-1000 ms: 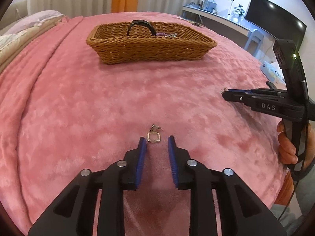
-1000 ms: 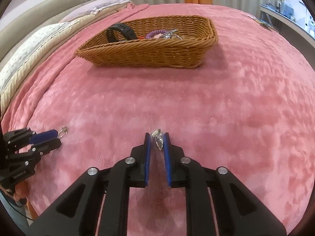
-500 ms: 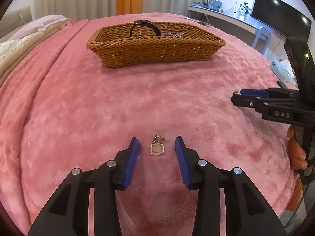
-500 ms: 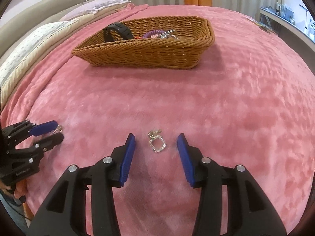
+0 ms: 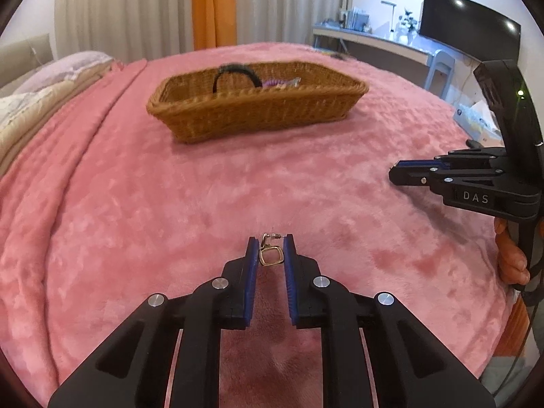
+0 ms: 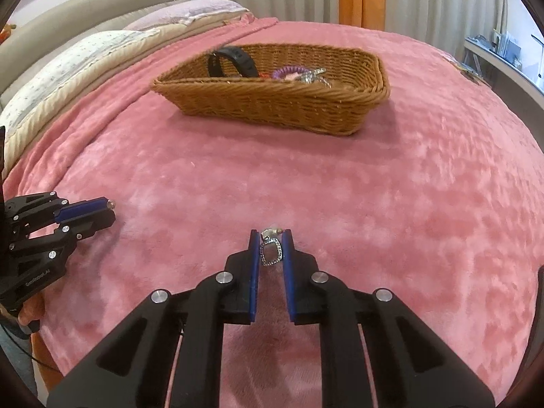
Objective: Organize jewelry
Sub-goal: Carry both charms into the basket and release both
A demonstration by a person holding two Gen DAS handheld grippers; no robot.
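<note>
Bed [image 5: 142,210] covered by a plush pink blanket [image 6: 391,187], mottled nap, soft folds along the left side. Cream quilted bedding [image 6: 78,64] at the head end.

Wicker basket [image 5: 258,112], rectangular, tan, tightly woven, sat well beyond both grippers; inside it a black band [image 6: 234,61] standing on edge, a purple coiled tie [image 6: 289,69] and some silvery pieces [image 6: 311,75].

Left gripper [image 5: 271,246]: black plastic arms with steel rivets, blue ribbed fingers [image 5: 252,258]. Fingers closing, nearly together, both pads against a small gold earring [image 5: 271,256] with a rounded-square loop, stud end poking past the tips. Earring low over the blanket at the near edge.

Right gripper [image 6: 270,242]: same build. Fingers [image 6: 253,255] drawn in tight on a silver earring [image 6: 271,253], rounded-square loop with beaded, sparkly rim, stud end ahead of the tips, close above the blanket.

A hand [image 5: 511,255] gripped the right gripper's handle.
</note>
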